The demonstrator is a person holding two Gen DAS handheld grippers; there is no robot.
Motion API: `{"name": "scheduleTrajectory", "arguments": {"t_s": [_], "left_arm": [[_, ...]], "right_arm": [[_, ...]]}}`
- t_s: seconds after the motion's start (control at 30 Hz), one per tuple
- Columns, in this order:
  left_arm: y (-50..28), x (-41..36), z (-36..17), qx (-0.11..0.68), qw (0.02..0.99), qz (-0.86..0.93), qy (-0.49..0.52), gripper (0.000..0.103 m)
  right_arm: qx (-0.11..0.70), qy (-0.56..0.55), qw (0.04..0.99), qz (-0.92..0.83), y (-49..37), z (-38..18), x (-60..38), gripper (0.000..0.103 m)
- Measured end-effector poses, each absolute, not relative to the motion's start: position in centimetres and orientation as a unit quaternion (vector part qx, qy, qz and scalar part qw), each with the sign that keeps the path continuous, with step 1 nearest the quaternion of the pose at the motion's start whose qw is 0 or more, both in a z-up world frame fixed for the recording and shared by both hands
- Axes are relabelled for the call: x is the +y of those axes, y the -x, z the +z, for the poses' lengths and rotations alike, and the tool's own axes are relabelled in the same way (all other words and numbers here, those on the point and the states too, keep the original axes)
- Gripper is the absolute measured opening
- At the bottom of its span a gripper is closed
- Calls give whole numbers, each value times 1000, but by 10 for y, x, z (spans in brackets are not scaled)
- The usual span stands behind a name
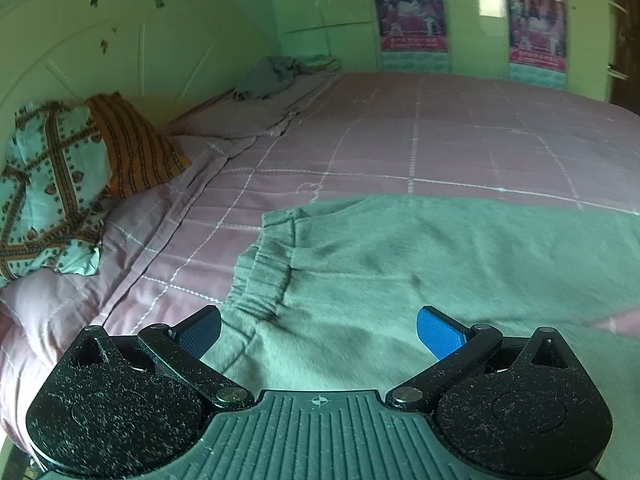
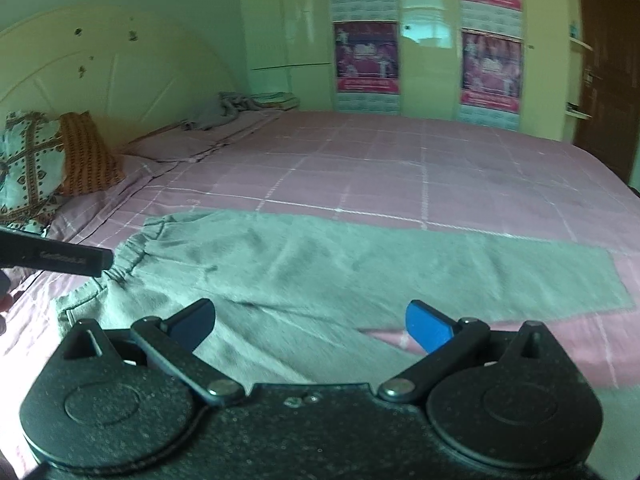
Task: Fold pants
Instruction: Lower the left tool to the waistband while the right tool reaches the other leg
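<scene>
your pants (image 2: 320, 272) lie flat on the bed (image 2: 400, 160), long axis left to right, waistband nearer your left tongs (image 1: 318, 334) and legs running off past your right tongs (image 2: 310, 326), both spread wide and holding nothing.

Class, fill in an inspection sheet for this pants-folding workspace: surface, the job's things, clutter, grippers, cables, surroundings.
Surface: bed with pink checked bedspread.
Job's things: grey-green pants spread flat, waistband toward the pillows, legs not yet folded.
Clutter: patterned pillows by the headboard; crumpled grey cloth at the far side.
Grippers: left gripper open above the waist area; right gripper open above the legs; neither holds fabric.
Cables: nothing seen.
Surroundings: pale headboard, wardrobe with posters.
</scene>
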State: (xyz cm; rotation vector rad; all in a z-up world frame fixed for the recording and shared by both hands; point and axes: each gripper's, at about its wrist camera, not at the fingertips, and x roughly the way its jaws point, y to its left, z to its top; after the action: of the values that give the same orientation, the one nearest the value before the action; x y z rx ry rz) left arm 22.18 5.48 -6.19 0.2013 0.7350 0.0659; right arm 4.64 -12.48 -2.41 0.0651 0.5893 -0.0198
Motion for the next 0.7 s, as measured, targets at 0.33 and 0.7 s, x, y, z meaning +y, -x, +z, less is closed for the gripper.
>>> {"name": "scheduleTrajectory", "arguments": {"t_s": [0.33, 0.7], "left_arm": [[-326, 98, -117, 400, 909, 89, -75, 103], [-413, 136, -175, 450, 887, 92, -45, 103]], "right_arm": [[323, -6, 946, 38, -137, -55, -118, 78], [365, 32, 928, 74, -241, -99, -121, 75]]}}
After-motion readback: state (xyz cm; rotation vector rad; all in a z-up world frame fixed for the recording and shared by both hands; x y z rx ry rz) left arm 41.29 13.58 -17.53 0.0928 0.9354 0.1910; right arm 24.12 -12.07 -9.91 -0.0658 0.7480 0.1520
